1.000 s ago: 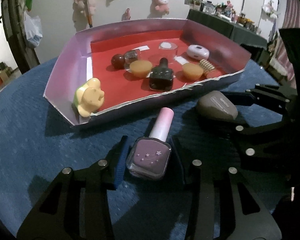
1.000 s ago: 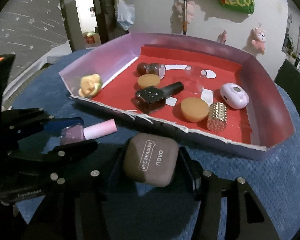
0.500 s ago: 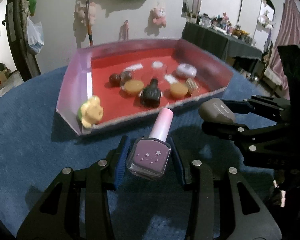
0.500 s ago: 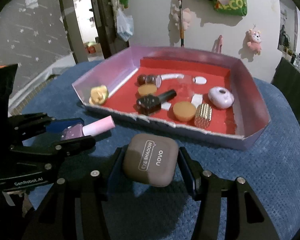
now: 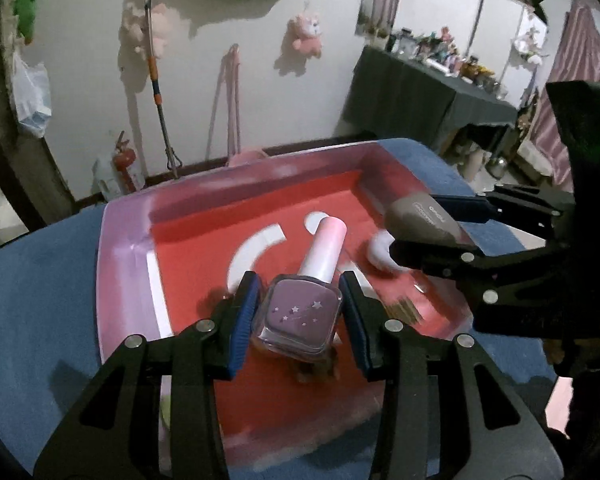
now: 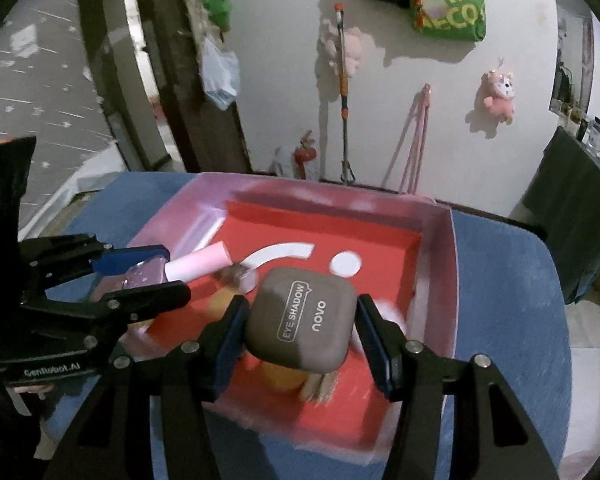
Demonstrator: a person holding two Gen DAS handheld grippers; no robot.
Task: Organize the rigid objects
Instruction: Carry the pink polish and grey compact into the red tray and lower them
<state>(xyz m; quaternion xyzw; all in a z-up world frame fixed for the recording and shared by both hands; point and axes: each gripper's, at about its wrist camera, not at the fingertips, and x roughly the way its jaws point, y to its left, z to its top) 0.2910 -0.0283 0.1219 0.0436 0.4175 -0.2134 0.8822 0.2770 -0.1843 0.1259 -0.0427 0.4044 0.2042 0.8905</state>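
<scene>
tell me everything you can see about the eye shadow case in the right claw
The eye shadow case is a rounded-square compact in matte taupe, plastic by its look, printed in white with "EYE SHADOW" in a speech-bubble outline and "novo". It looks closed. The right claw grips it by two opposite sides between blue-padded fingers, lifted above the red tray, touching nothing else visible. In the left wrist view it appears edge-on, the logo upside down.

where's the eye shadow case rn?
Clamped in the right gripper, the eye shadow case is held over the right half of the red tray, beside the nail polish bottle.
</scene>
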